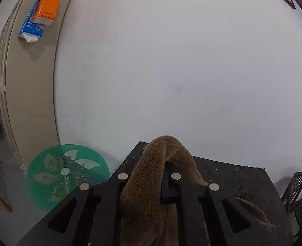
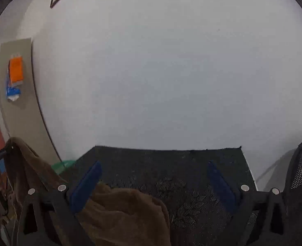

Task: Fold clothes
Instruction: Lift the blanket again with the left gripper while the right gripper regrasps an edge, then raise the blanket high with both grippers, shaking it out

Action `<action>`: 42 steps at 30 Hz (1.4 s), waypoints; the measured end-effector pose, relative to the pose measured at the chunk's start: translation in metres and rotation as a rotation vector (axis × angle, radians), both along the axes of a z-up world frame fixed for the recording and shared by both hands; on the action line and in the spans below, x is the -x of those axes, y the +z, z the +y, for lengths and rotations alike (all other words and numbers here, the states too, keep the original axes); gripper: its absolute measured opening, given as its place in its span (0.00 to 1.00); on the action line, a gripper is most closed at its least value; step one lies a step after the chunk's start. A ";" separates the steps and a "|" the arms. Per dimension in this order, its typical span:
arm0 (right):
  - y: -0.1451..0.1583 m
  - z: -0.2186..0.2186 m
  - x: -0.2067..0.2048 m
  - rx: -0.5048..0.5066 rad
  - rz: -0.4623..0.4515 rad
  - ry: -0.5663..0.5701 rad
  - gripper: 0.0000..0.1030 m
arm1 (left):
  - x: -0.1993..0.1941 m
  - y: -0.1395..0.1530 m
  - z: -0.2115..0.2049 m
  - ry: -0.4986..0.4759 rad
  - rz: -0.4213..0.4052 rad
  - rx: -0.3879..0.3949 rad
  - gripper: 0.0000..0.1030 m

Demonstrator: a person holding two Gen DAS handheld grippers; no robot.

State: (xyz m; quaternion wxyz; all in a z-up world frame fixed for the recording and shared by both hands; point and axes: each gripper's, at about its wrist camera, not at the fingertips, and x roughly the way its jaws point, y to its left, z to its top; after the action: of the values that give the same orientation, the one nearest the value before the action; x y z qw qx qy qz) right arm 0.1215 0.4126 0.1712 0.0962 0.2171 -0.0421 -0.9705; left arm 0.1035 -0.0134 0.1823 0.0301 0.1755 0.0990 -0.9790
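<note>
On a dark mat [image 2: 171, 174], the left gripper [image 1: 149, 176] pinches brown fleece [image 1: 144, 184]; the right gripper [image 2: 155, 184] gapes wide, empty.

Both wrist views close, facing the wall [image 1: 171, 61], seemingly sharing dark table [image 2: 171, 174]

garment [image 1: 144, 184]: brown, fleecy | bunched, lifted at one end | rest slumped on dark mat [image 2: 171, 168]

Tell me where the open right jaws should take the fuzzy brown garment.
Grip the bunched fold of the fuzzy brown garment nearest the right gripper, coming from the right over the dark patterned mat. The left gripper already pinches its raised end, so the slack heap is free.
</note>
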 end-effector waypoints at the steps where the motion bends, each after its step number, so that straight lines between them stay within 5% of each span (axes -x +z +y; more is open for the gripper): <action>1: -0.006 -0.004 0.014 -0.020 -0.031 0.018 1.00 | -0.001 0.000 -0.002 0.001 0.001 -0.002 0.11; 15: -0.141 -0.058 0.140 -0.179 -0.558 0.158 0.97 | -0.007 -0.005 -0.023 0.016 -0.029 -0.043 0.11; 17: -0.151 -0.070 0.138 -0.248 -0.598 0.190 0.59 | -0.008 -0.003 -0.023 0.014 -0.028 -0.049 0.11; 18: -0.151 -0.074 0.133 -0.272 -0.592 0.206 0.57 | -0.009 -0.002 -0.023 0.014 -0.026 -0.051 0.11; 20: -0.146 -0.083 0.121 -0.304 -0.564 0.239 0.23 | -0.013 0.002 -0.022 0.010 -0.014 -0.047 0.11; 24: -0.120 -0.083 0.089 -0.376 -0.436 0.172 0.13 | -0.022 0.010 -0.019 0.002 0.014 -0.038 0.11; 29: -0.036 -0.044 0.025 -0.325 -0.140 -0.047 0.12 | -0.040 0.030 -0.016 -0.014 0.068 -0.040 0.12; 35: 0.063 -0.006 -0.090 -0.247 0.224 -0.286 0.09 | -0.090 0.072 -0.002 -0.045 0.236 -0.036 0.12; 42: 0.136 -0.015 -0.230 -0.314 0.617 -0.473 0.09 | -0.164 0.130 0.002 -0.123 0.451 -0.092 0.12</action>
State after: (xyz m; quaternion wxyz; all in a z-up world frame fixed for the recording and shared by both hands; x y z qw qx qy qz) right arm 0.3513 0.3974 0.3068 -0.1557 -0.0872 0.0885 -0.9800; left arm 0.2676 -0.0114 0.3127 -0.0604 -0.0406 0.1370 -0.9879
